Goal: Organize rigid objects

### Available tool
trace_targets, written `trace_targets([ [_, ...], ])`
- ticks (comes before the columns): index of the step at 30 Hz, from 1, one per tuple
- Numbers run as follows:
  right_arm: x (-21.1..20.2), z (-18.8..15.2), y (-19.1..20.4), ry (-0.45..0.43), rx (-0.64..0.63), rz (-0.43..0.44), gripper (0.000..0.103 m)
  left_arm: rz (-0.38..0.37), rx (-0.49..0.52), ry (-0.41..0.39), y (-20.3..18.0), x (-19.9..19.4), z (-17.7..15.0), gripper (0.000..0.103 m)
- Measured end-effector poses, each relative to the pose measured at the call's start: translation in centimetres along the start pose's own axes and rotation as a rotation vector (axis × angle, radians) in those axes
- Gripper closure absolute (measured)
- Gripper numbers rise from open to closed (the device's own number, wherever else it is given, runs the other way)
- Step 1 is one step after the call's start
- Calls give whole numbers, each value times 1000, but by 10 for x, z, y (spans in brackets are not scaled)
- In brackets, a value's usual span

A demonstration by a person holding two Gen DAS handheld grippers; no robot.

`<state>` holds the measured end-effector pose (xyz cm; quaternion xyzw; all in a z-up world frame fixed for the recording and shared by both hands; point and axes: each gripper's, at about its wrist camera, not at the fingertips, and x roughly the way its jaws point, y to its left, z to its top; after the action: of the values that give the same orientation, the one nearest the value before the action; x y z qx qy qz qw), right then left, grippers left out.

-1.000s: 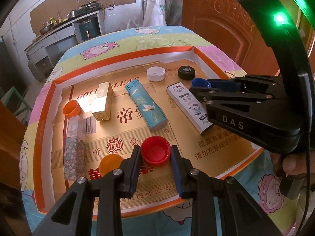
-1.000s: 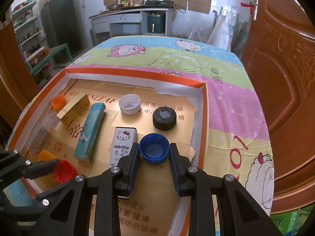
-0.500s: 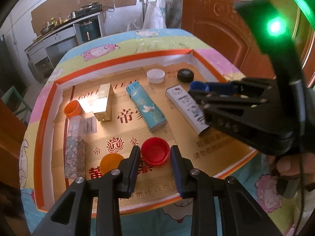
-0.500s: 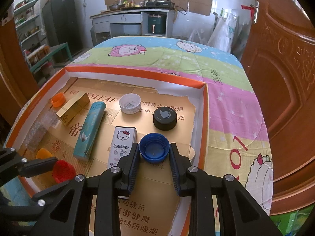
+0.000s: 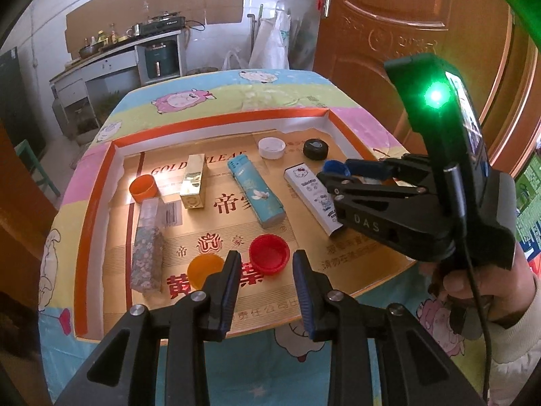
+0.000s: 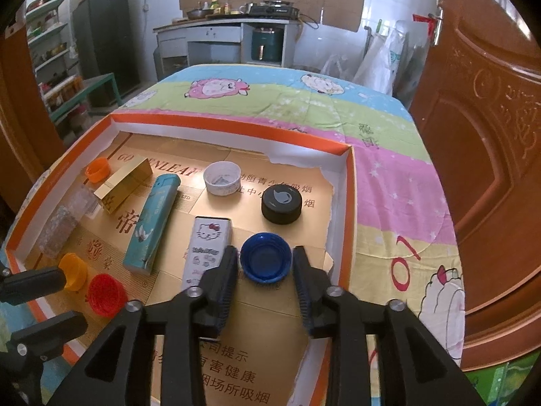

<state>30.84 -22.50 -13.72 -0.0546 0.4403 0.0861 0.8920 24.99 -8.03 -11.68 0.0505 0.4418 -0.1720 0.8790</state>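
Note:
A red bottle cap (image 5: 269, 254) lies on the gold cardboard tray (image 5: 101, 182), just ahead of my open left gripper (image 5: 267, 272), which has drawn back from it. It also shows in the right wrist view (image 6: 105, 293). My right gripper (image 6: 264, 267) is open with a blue cap (image 6: 265, 261) lying between its fingertips, gaps on both sides. The right gripper (image 5: 329, 174) also shows in the left wrist view beside the blue cap (image 5: 334, 168).
On the tray lie a yellow cap (image 5: 204, 268), an orange cap (image 5: 143, 186), a white cap (image 5: 271, 147), a black cap (image 5: 315, 149), a gold box (image 5: 193, 186), a teal lighter (image 5: 256, 193), a Hello Kitty box (image 5: 316, 199) and a glittery clear box (image 5: 148, 242). A wooden door (image 6: 487, 135) stands right.
My left gripper has let go of the red cap and pulled back toward me. My right gripper has opened a little around the blue cap.

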Motion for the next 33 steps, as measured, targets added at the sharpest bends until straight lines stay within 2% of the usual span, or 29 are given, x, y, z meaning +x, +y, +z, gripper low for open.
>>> trace_targets([
  [3,-7,0,2,-27,-4,6,38,9,-3,-13,1,-3,-1,71],
  [5,-11,1,4,-41,-13,-15,34,9,-9,-15,2,-3,-2,64],
  [7,-13,0,4,-45,-18,-32,34,6,-14,-17,4,-4,-2,59],
  [22,-49,-23,5,-86,101,8,33,5,-30,-5,5,-8,-13,59],
  [33,-88,-49,19,-124,178,-14,33,46,-118,-49,14,-28,-28,59],
])
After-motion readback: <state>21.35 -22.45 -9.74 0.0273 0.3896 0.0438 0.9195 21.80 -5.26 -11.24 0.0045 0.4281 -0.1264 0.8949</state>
